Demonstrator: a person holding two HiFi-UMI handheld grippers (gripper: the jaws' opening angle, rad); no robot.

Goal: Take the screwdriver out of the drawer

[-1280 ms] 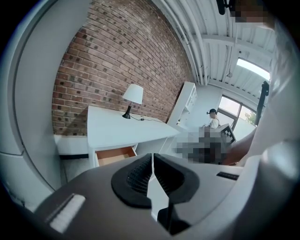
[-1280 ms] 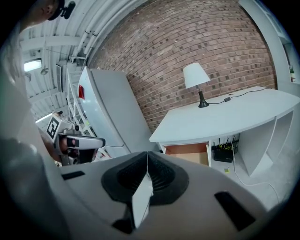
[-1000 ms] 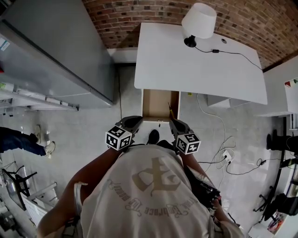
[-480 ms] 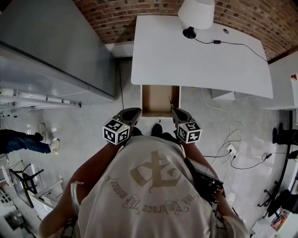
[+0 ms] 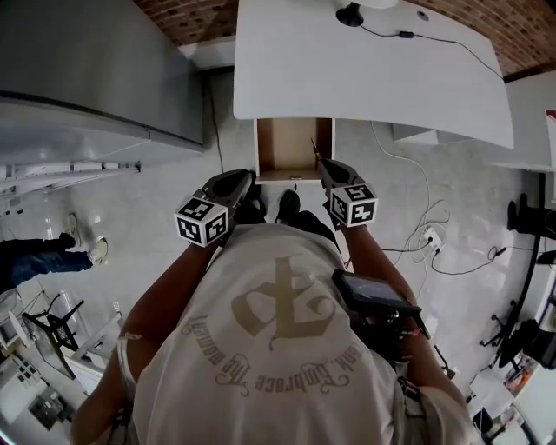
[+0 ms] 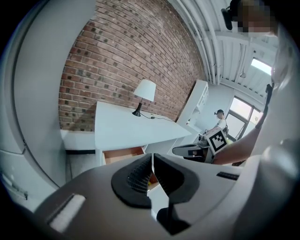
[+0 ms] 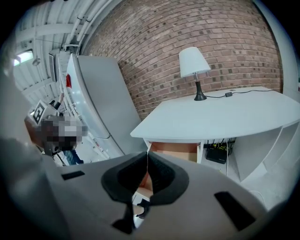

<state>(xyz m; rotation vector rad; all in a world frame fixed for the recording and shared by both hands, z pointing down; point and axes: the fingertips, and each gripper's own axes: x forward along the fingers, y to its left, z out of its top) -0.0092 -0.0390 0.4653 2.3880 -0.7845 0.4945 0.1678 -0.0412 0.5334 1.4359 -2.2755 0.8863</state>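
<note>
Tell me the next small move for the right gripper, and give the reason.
Probably open the right gripper and lower it toward the right side of the drawer. Its jaws are together with nothing between them, the drawer under the white desk stands open, and a thin item, likely the screwdriver though too small to confirm, lies along that side.

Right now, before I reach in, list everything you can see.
desk: one, white, against the brick wall
drawer: one, brown inside, open under the desk's front edge
screwdriver, probably: one, thin, yellowish, along the drawer's right side
lamp: one, white shade, black base, at the desk's far edge
cabinet: one, grey, left of the desk
power strip: one, white, on the floor with cables, right of the drawer
left gripper: grey, jaws together, empty
right gripper: grey, jaws together, near the drawer's right front corner
</note>
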